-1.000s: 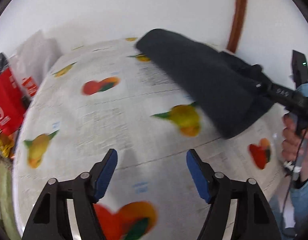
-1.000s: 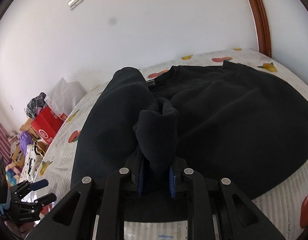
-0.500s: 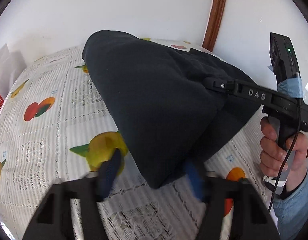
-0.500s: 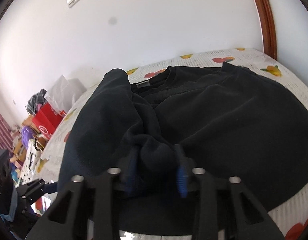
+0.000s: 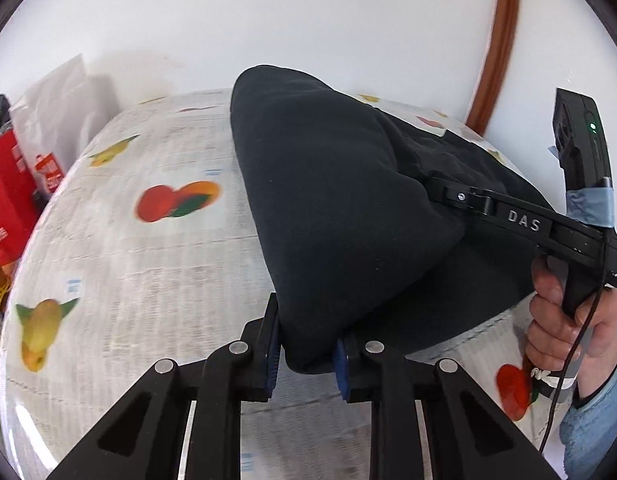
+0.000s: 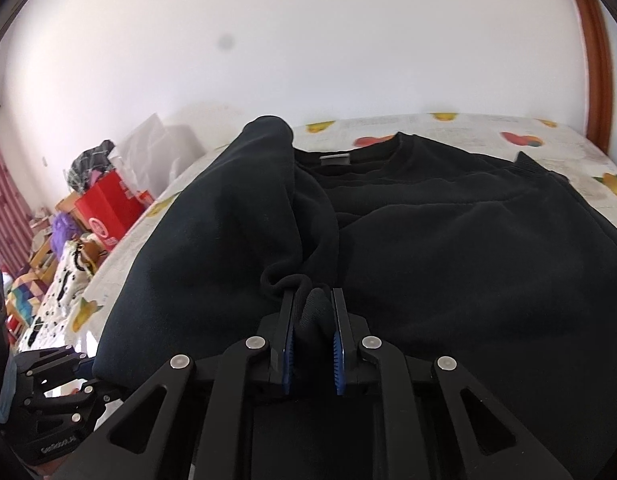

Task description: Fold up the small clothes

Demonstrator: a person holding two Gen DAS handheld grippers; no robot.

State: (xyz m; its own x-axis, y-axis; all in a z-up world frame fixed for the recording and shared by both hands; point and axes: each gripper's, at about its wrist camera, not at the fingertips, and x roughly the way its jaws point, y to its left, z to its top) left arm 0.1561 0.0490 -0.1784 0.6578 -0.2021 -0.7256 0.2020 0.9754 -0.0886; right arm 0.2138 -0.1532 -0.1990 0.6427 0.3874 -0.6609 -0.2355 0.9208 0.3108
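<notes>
Red bag (image 5: 6, 200): sits at the far left, off the bed's edge.
Left gripper (image 5: 306, 350): clamped on the lower corner of the black sweatshirt (image 5: 328, 216), lifting that fold.
Sweatshirt: spread across the fruit-print bedspread (image 5: 148, 272), left side raised.
Right gripper (image 6: 311, 334): pinching a bunched ribbed cuff, over the sweatshirt's body.

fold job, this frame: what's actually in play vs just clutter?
In play:
- black sweatshirt, its left side lifted and folded over
- left tongs, shut on its lower edge
- right tongs, shut on a bunched fold
- fruit-print tablecloth under it

Clutter:
- red bag
- white plastic bag
- spotted cloth and oddments beside the table
</notes>
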